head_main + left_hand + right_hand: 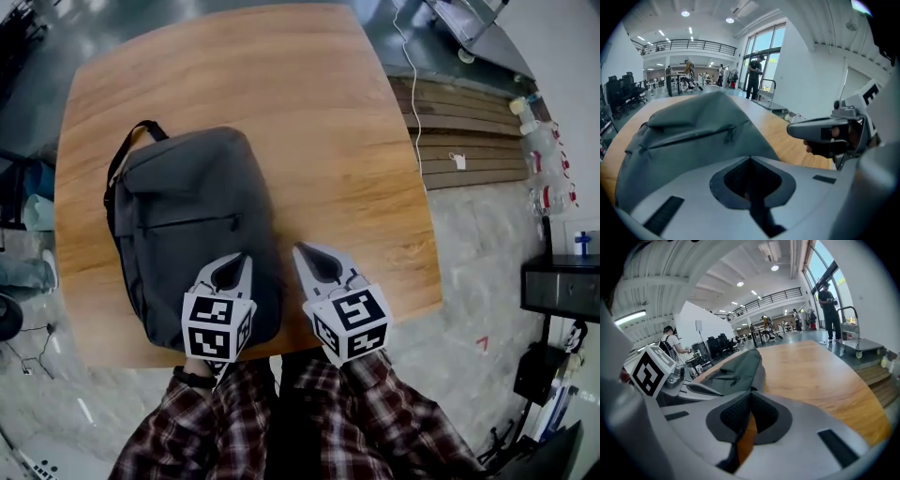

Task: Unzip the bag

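Note:
A dark grey backpack [192, 220] lies flat on the left half of the wooden table [337, 131], its black carry handle [131, 141] at the far left end. A front-pocket zipper [192, 223] runs across it, zipped closed, with its pull [730, 134] hanging at the right end. My left gripper [241, 255] hovers over the bag's near end, shut, nothing between its jaws. My right gripper [300, 247] is shut and holds nothing, over bare wood just right of the bag. The bag [740, 369] shows ahead-left in the right gripper view.
The table's near edge [281, 349] runs under both grippers. Wooden planks [469, 122] and bottles [544, 159] lie on the floor to the right, beside a black cabinet [562, 286]. People [754, 77] and office chairs [621, 93] stand far behind.

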`<action>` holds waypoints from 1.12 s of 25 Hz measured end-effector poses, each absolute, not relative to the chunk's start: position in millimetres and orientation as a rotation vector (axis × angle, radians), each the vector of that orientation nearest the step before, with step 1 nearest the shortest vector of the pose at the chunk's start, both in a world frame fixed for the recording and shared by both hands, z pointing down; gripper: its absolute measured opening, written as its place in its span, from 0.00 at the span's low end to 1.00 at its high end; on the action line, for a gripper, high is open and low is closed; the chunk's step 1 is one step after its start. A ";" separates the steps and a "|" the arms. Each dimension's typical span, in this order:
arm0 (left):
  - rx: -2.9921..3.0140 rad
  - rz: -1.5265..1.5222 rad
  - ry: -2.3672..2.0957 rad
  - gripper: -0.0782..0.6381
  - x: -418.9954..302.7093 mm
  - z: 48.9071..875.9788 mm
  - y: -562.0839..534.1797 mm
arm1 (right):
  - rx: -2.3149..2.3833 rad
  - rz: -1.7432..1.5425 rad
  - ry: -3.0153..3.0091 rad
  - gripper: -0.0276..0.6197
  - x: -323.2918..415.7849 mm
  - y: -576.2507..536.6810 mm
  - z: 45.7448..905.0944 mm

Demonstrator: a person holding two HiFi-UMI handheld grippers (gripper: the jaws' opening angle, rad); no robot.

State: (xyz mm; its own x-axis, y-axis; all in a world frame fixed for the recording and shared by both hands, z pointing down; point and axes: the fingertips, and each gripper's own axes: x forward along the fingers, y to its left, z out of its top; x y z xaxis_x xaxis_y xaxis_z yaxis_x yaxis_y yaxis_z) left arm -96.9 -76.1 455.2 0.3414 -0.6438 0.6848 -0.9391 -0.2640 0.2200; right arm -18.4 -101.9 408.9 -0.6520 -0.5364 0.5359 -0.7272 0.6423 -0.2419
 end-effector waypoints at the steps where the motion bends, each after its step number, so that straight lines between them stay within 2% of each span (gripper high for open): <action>1: 1.996 0.625 -1.373 0.12 -97.9 463.2 -75.9 | 0.980 0.631 -2.432 0.06 -19.0 -101.1 417.8; 7: 1.995 0.505 -1.292 0.12 -103.2 478.3 -76.9 | 0.854 0.602 -2.387 0.06 -20.5 -101.9 456.0; 14: 1.969 0.380 -1.182 0.12 -109.2 480.2 -75.7 | 0.446 0.186 -2.265 0.06 -35.6 -107.6 491.2; 17: 1.961 0.364 -1.159 0.12 -110.1 481.7 -75.4 | 0.302 0.020 -2.212 0.12 -41.7 -107.2 501.7; 21: 1.949 0.358 -1.140 0.12 -110.4 482.7 -75.7 | 0.147 -0.115 -2.202 0.16 -51.7 -106.1 506.2; 28: 1.942 0.377 -1.138 0.12 -108.6 486.0 -76.2 | -0.081 -0.294 -2.141 0.15 -62.7 -102.7 511.8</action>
State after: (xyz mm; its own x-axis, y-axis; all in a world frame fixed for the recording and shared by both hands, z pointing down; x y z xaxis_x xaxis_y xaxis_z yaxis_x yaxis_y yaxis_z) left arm -108.6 -76.2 486.0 0.5437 -0.5766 0.6098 -0.8265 -0.2417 0.5084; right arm -62.7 -102.7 511.8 -0.5557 -0.0548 0.8296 0.1709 0.9690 0.1786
